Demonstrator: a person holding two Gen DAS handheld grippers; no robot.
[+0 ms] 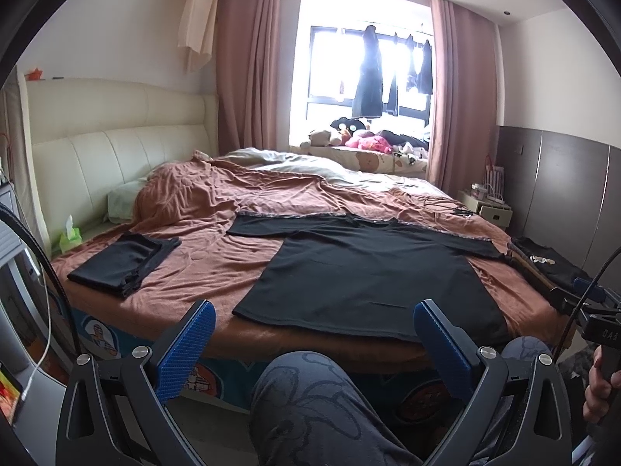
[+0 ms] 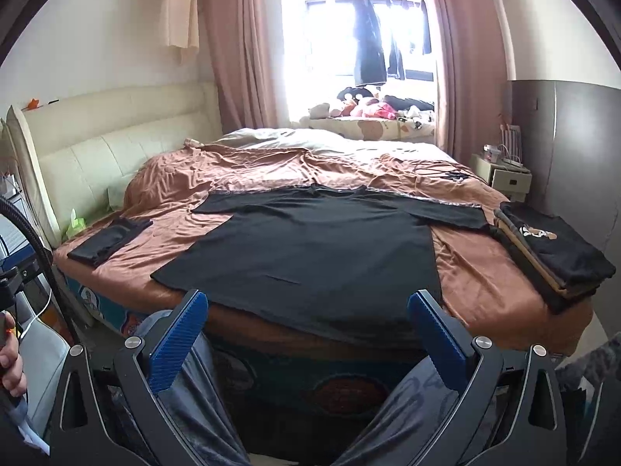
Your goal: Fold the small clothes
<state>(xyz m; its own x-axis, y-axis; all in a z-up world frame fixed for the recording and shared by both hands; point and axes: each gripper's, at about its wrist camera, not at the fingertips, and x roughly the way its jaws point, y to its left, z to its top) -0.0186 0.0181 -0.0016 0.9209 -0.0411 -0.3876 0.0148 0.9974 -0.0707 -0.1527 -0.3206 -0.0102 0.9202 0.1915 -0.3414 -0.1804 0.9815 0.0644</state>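
At nine o'clock on the bed (image 1: 202, 264) lies a folded black garment (image 1: 120, 262), set aside near the headboard (image 1: 116, 155), probably so finished pieces stay clear of your working space. Your left gripper (image 1: 314, 334) hangs short of the mattress edge, its fingers spread wide and empty. Dead ahead, at twelve o'clock, the black T-shirt (image 1: 365, 272) lies flat with sleeves out and hem toward you; spread like that, it looks ready for its first fold, which seems not yet begun. Your right gripper (image 2: 308, 322) waits the same way, fingers wide apart, holding nothing, near the hem. At three o'clock a stack of clothes (image 2: 551, 252) sits on the bed's right edge, likely the pieces still to do, though I cannot tell. The rust-coloured bedspread (image 2: 477, 272) is wrinkled and soft, so expect cloth to drag. Beyond, pink curtains (image 2: 240, 46) frame a bright window (image 2: 349, 39).
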